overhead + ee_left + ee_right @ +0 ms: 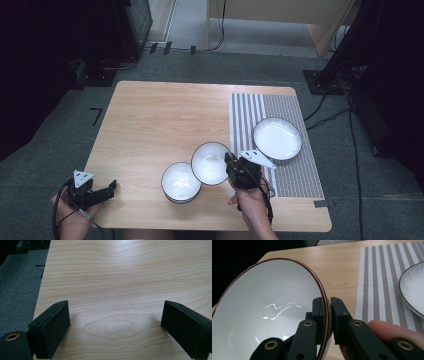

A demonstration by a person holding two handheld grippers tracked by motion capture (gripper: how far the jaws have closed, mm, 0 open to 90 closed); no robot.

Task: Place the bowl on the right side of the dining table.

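My right gripper (231,161) is shut on the rim of a white bowl (210,162) and holds it lifted and tilted above the table. In the right gripper view the bowl (267,320) has a brown rim pinched between the two black jaws of the right gripper (329,305). A second white bowl (180,182) stands on the table just left of and below the held one. A white plate (277,138) lies on the striped placemat (295,175). My left gripper (113,185) rests at the table's front left corner, open over bare wood; the same left gripper (115,320) has nothing between its jaws.
The wooden table (160,120) has open surface across its back and left. The placemat covers the right side. Grey carpet, cables and dark stands surround the table.
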